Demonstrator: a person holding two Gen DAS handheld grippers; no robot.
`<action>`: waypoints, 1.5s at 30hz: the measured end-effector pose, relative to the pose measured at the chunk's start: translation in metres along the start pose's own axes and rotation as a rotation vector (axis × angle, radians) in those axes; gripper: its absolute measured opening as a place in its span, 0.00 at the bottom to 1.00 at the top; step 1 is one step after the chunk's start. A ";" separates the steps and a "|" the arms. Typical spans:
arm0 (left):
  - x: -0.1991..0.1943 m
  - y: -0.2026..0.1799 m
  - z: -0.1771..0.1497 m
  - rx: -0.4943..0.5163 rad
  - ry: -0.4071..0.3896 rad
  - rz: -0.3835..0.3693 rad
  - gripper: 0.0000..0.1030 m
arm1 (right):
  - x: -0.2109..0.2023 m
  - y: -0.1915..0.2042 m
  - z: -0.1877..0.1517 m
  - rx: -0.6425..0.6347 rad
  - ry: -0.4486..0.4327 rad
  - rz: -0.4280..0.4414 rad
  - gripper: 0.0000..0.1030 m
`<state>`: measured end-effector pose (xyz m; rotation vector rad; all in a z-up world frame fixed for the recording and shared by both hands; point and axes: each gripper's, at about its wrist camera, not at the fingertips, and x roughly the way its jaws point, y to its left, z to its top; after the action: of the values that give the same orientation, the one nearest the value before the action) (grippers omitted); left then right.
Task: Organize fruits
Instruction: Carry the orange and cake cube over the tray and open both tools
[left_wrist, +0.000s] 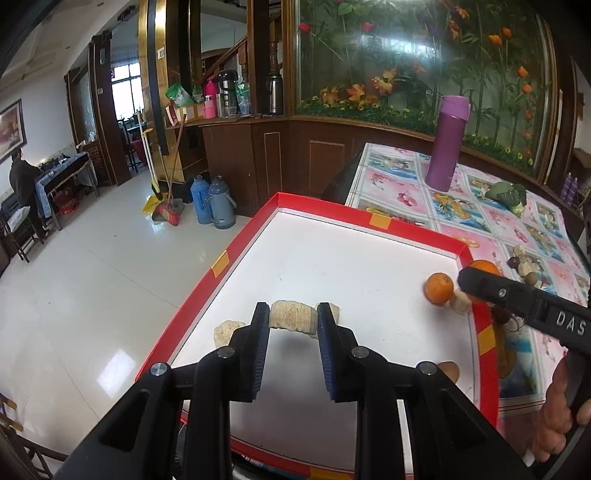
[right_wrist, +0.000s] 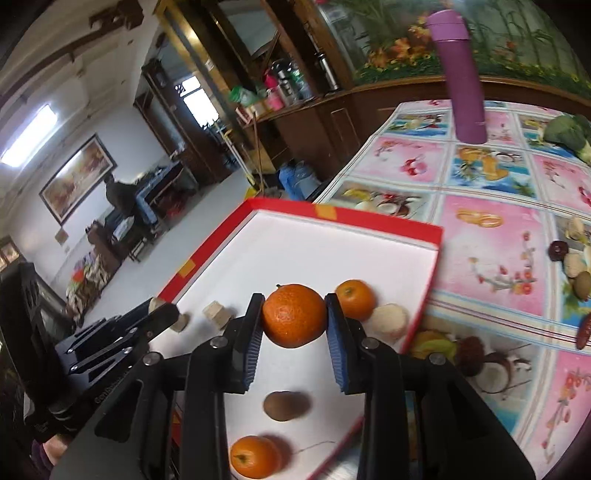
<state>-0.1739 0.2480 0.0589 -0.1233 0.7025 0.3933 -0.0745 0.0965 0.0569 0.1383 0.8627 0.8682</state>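
Note:
A red-rimmed white tray (left_wrist: 240, 254) (right_wrist: 369, 218) lies at the table's left edge. My right gripper (right_wrist: 293, 321) is shut on a large orange (right_wrist: 293, 315), held over the tray's right side. Below and around it lie a small orange (right_wrist: 354, 299), a pale round fruit (right_wrist: 388, 321), a kiwi (right_wrist: 286, 406) and another orange (right_wrist: 255, 456). My left gripper (left_wrist: 293, 317) is closed around a beige ridged piece (left_wrist: 293, 314) near the tray's left rim. Further beige pieces (left_wrist: 227, 332) lie on either side. In the left wrist view, the right gripper (left_wrist: 469, 280) reaches in beside an orange (left_wrist: 438, 288).
A purple flask (left_wrist: 447, 144) (right_wrist: 461, 74) stands at the back of the flowered tablecloth, with a green vegetable (left_wrist: 508, 194) (right_wrist: 569, 129) to its right. Several small fruits and nuts (right_wrist: 572, 258) lie right of the tray. The floor drops away left of the tray.

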 end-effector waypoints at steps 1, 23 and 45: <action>0.001 -0.001 -0.001 0.005 0.002 0.006 0.24 | 0.005 0.004 -0.001 -0.002 0.016 0.003 0.34; 0.016 0.001 -0.009 0.056 0.031 0.093 0.25 | 0.038 0.008 -0.009 -0.049 0.150 -0.068 0.34; 0.017 -0.006 -0.009 0.067 0.048 0.171 0.45 | 0.012 0.005 -0.004 -0.017 0.099 -0.037 0.46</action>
<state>-0.1653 0.2455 0.0408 -0.0087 0.7756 0.5310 -0.0762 0.1072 0.0493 0.0650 0.9475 0.8526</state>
